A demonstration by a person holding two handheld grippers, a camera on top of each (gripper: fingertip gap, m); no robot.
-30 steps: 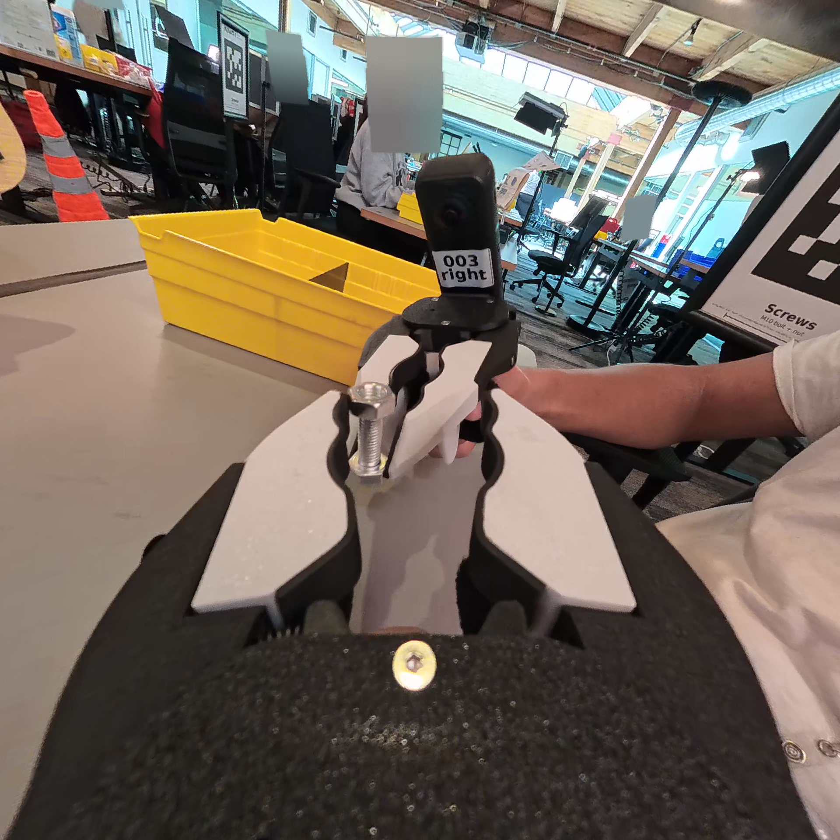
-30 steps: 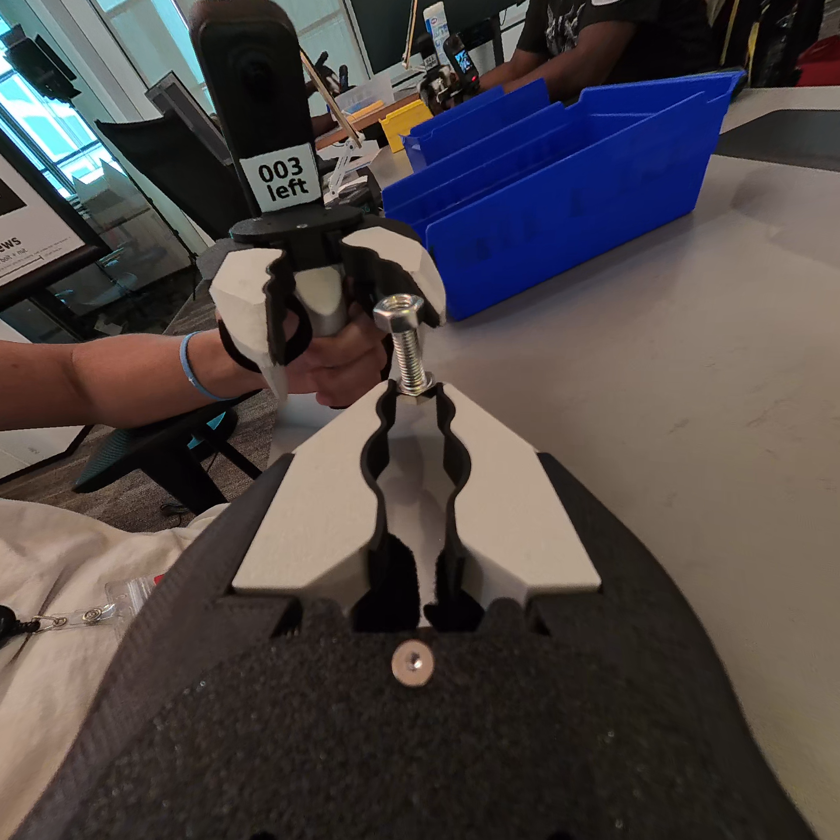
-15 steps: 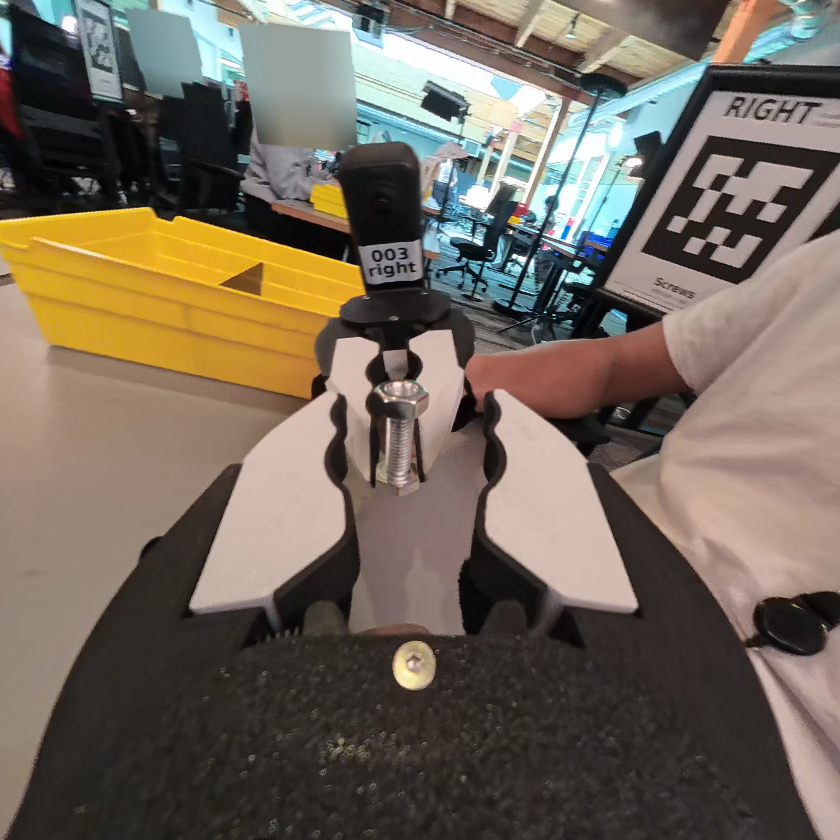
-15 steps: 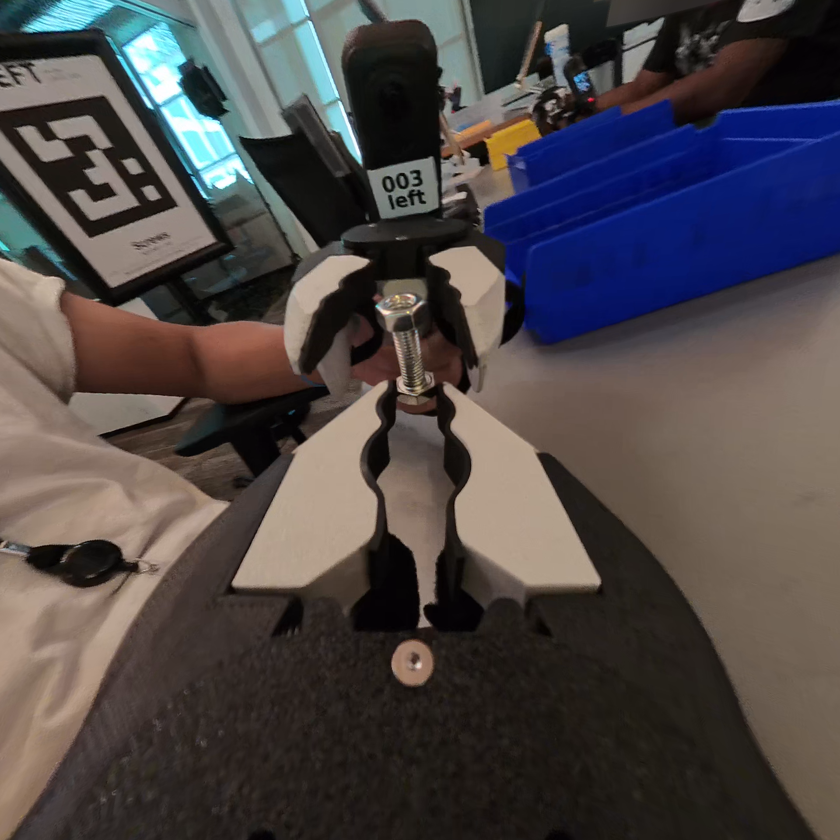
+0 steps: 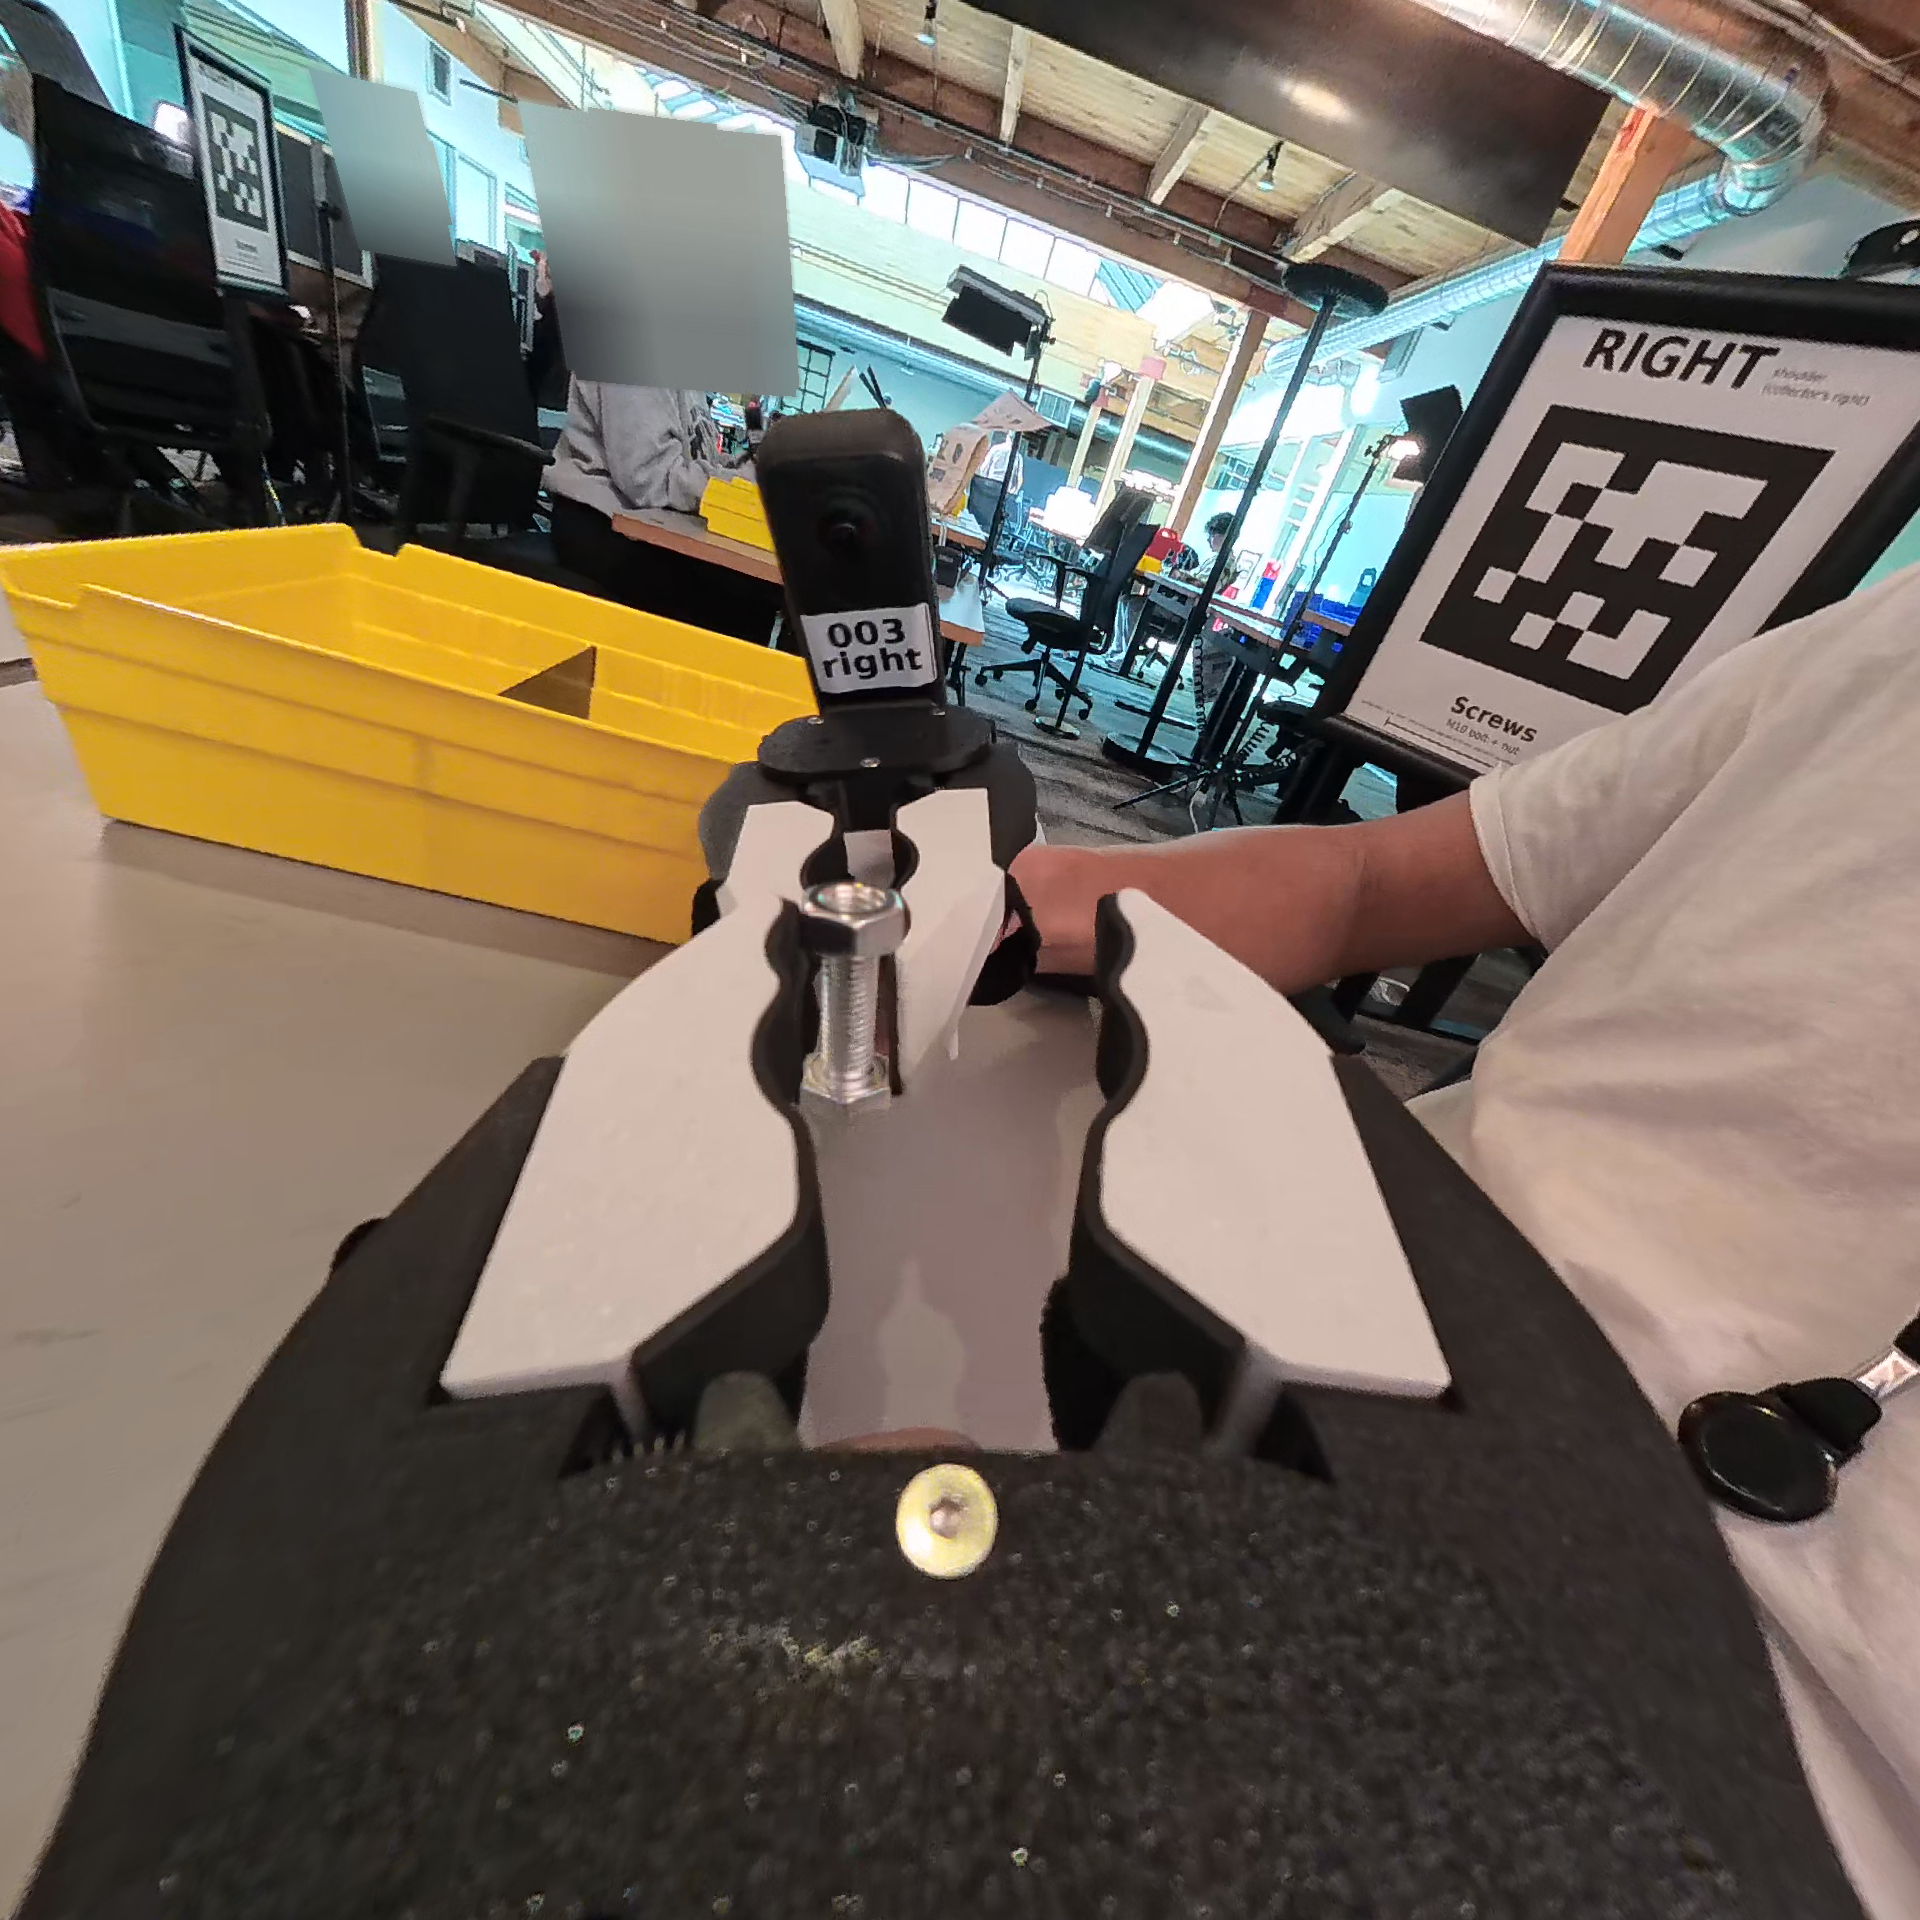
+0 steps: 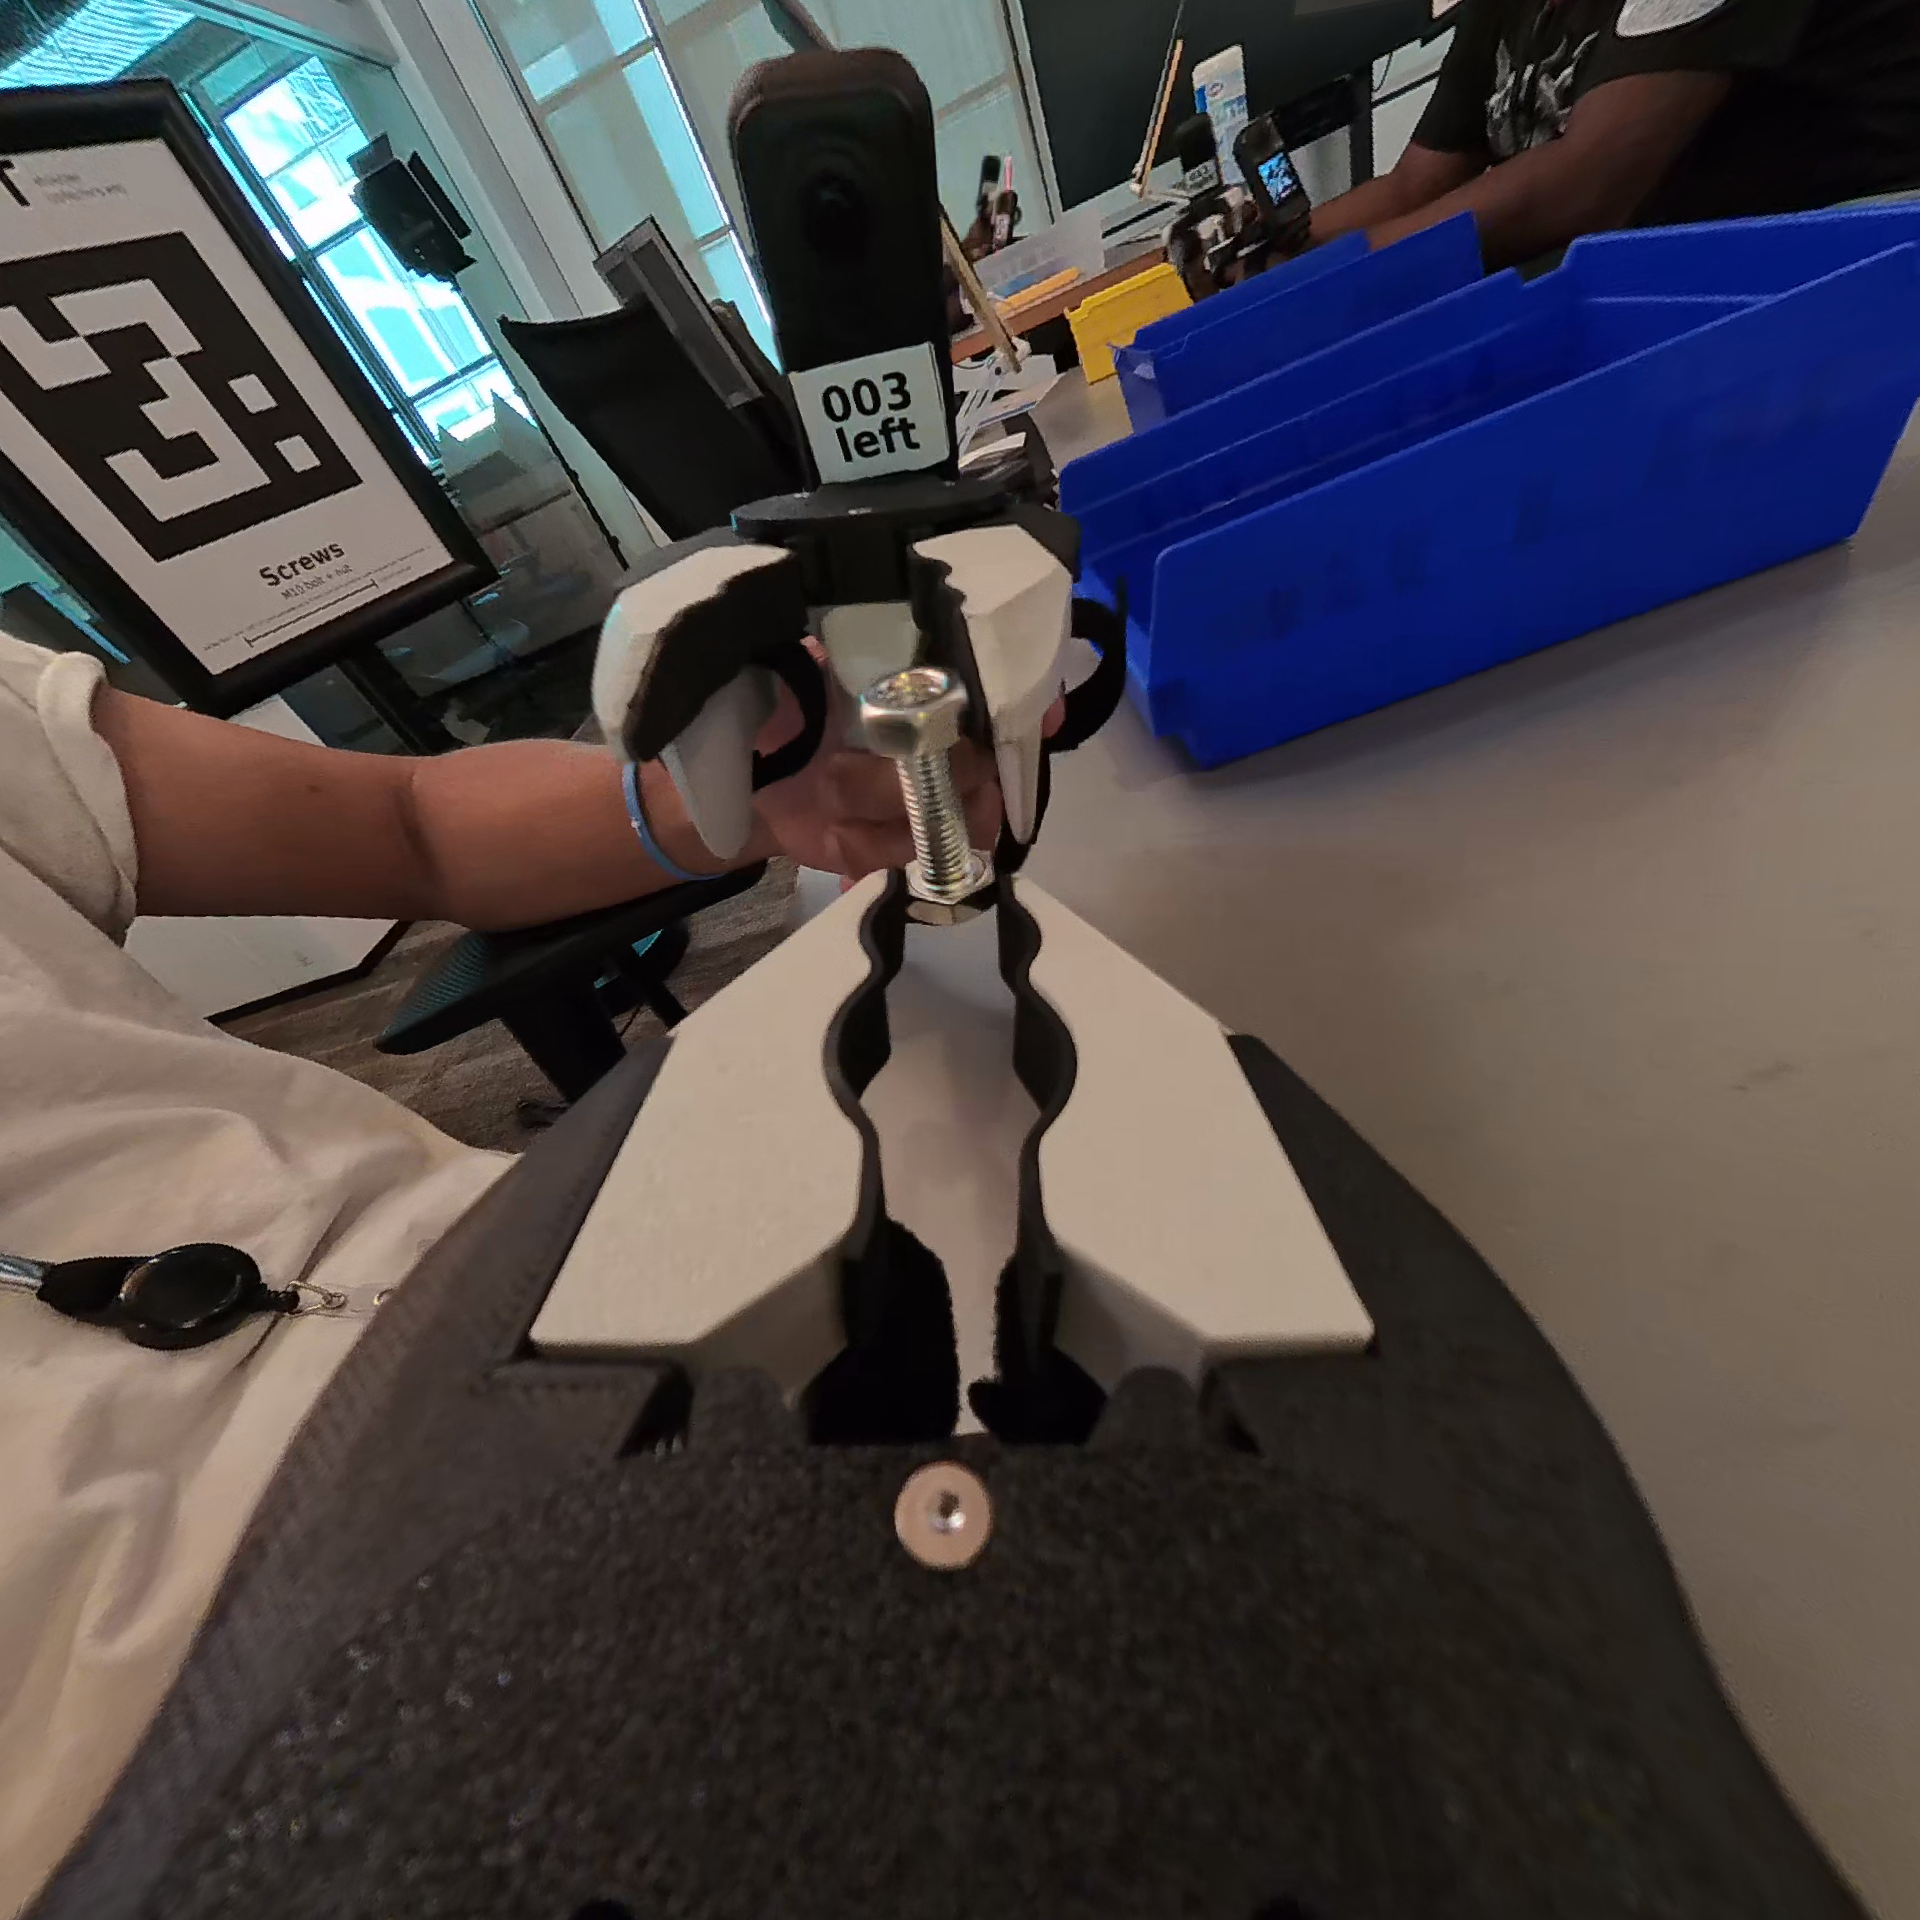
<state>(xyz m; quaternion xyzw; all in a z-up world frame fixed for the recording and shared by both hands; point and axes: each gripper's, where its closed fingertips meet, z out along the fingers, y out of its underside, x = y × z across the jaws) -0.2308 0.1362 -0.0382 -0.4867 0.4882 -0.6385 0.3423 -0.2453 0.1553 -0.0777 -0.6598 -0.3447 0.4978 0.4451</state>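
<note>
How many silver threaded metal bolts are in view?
1. The silver threaded metal bolt stands upright, its lower end clamped in the right gripper's tips, between the open left gripper's fingers. More may be hidden.

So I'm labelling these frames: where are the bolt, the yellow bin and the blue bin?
bolt (image 6: 938, 795): right wrist view, on its threaded shank.
yellow bin (image 5: 395, 769): left wrist view, on its near side wall.
blue bin (image 6: 1475, 603): right wrist view, on its near side wall.

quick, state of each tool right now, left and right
Left tool: open, holding nothing, fingers either side of the bolt.
Right tool: closed on the bolt's nut.
</note>
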